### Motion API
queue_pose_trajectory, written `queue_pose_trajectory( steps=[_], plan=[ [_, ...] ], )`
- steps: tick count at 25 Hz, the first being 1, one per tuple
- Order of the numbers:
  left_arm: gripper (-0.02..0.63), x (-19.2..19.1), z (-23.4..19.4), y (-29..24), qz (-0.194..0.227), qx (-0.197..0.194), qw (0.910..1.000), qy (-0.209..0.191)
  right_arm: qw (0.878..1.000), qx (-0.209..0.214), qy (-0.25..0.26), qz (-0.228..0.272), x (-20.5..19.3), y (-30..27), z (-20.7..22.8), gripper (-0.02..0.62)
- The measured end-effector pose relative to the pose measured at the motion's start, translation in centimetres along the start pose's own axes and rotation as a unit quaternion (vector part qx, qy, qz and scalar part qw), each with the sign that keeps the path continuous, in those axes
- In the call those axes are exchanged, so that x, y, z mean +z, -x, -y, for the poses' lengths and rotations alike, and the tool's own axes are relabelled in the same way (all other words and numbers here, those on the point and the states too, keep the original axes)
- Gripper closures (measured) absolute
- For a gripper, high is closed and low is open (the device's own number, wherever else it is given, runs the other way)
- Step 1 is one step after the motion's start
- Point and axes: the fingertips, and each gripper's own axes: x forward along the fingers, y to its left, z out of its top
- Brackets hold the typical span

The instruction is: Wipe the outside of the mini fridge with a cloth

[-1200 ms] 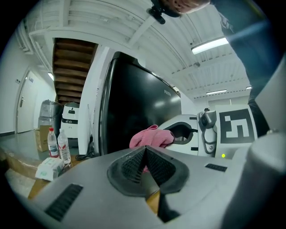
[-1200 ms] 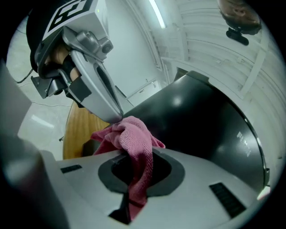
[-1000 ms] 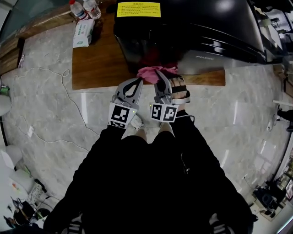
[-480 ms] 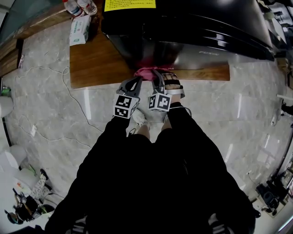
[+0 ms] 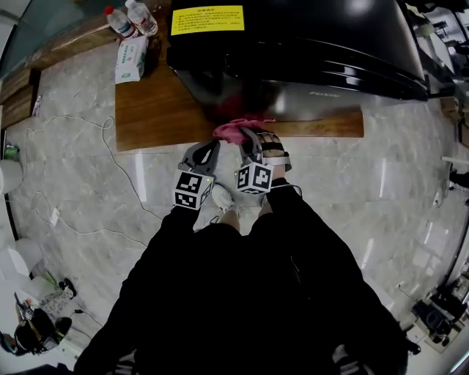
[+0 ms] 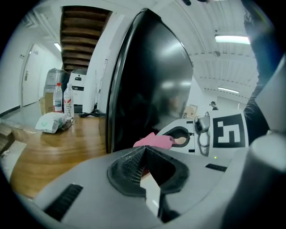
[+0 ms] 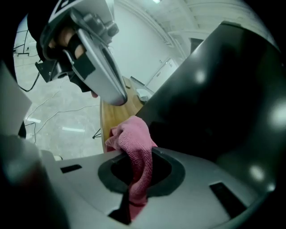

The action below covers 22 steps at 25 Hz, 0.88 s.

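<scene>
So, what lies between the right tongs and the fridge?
Only the pink cloth. It is clamped in the right tongs and bunches up toward the fridge. The right gripper view shows this best.

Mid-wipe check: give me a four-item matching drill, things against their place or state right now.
1 cloth
2 left gripper
3 fridge
4 bottles

a shut, empty
b on the wood platform, far corner
c clamped in the right gripper
d glossy black

Pairs: 1-c, 2-a, 3-d, 4-b.
</scene>
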Motion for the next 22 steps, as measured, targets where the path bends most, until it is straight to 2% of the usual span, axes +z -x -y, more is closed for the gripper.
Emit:
queue_pose_trajectory(
  steps=[4,8,14,19,22],
  plan=[
    [0.600,3.9,1.7,3.3,0.016,-0.017,0.9994,-0.024,0.998,-0.028,-0.035,0.035,2.6,6.4,2.9,0.554],
    [0.600,9.7,3.7,6.5,0.050,-0.032,0.9977,-0.034,0.995,-0.059,-0.055,0.064,6.0,12.5,7.1,0.552],
    [0.600,19.7,6.1,12.0,0.100,-0.015,0.9935,-0.052,0.984,-0.125,-0.070,0.108,12.1,21.3,15.6,0.551],
    [0.600,28.8,6.9,18.2,0.166,0.006,0.9841,-0.062,0.974,-0.169,-0.067,0.138,18.0,28.4,22.3,0.551],
    [0.600,33.8,6.8,20.8,0.206,0.006,0.9772,-0.051,0.968,-0.196,-0.048,0.150,20.9,31.5,26.5,0.551]
  ],
)
